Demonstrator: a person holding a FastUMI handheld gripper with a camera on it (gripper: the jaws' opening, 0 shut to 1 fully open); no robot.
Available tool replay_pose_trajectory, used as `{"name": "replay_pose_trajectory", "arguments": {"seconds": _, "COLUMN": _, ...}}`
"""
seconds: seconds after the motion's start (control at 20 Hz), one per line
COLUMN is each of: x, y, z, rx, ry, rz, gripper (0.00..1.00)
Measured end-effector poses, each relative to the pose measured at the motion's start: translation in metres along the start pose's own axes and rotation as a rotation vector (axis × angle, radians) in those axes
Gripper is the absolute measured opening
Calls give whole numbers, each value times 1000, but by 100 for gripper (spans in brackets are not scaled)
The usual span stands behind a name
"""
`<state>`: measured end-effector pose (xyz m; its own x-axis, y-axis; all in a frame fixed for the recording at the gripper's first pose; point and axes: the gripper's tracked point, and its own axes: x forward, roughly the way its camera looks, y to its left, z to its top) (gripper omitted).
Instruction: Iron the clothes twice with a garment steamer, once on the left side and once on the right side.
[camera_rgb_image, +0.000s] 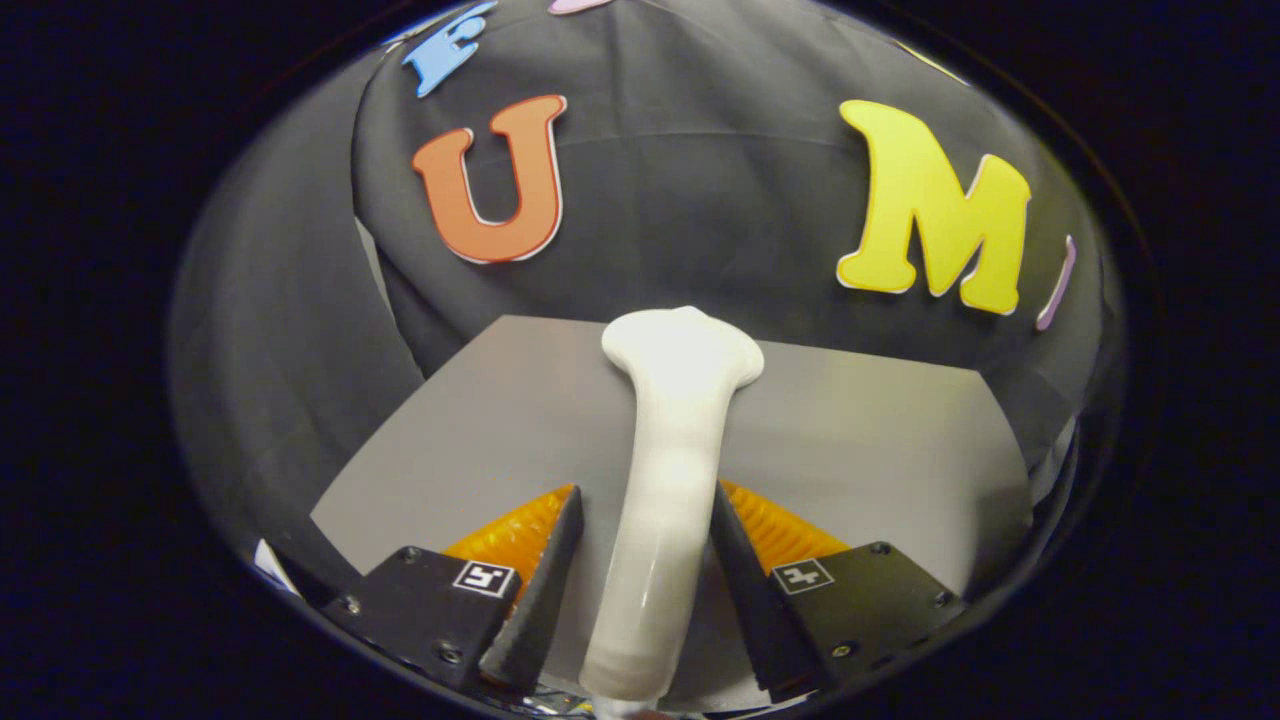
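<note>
The gripper (646, 535) is clenching one white garment steamer (668, 470) by its handle, a finger pressing on each side left and right. The steamer's long axis is running straight away from the fingers, its flared head at the far end over the grey table (870, 440), pointing toward the black cloth wall.

White garment steamer (668, 470), glossy, apparently clamped between gripper (645, 520) fingers
</note>
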<state>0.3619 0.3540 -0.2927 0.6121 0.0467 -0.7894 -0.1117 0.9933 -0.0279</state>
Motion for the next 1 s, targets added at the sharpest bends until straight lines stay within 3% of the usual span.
{"name": "replay_pose_trajectory", "arguments": {"seconds": 0.05, "x": 3, "y": -2, "z": 1, "rx": 11, "ry": 2, "rz": -17, "gripper": 64}}
{"name": "replay_pose_trajectory", "arguments": {"seconds": 0.15, "x": 1, "y": -3, "z": 1, "rx": 50, "ry": 2, "rz": -10, "gripper": 49}}
{"name": "replay_pose_trajectory", "arguments": {"seconds": 0.5, "x": -24, "y": 2, "z": 20, "rx": 102, "ry": -40, "rz": 121, "gripper": 35}}
{"name": "replay_pose_trajectory", "arguments": {"seconds": 0.75, "x": -85, "y": -15, "z": 35, "rx": 111, "ry": -174, "rz": 127, "gripper": 32}}
{"name": "replay_pose_trajectory", "arguments": {"seconds": 1.0, "x": -154, "y": -39, "z": 40, "rx": 112, "ry": -284, "rz": 186, "gripper": 31}}
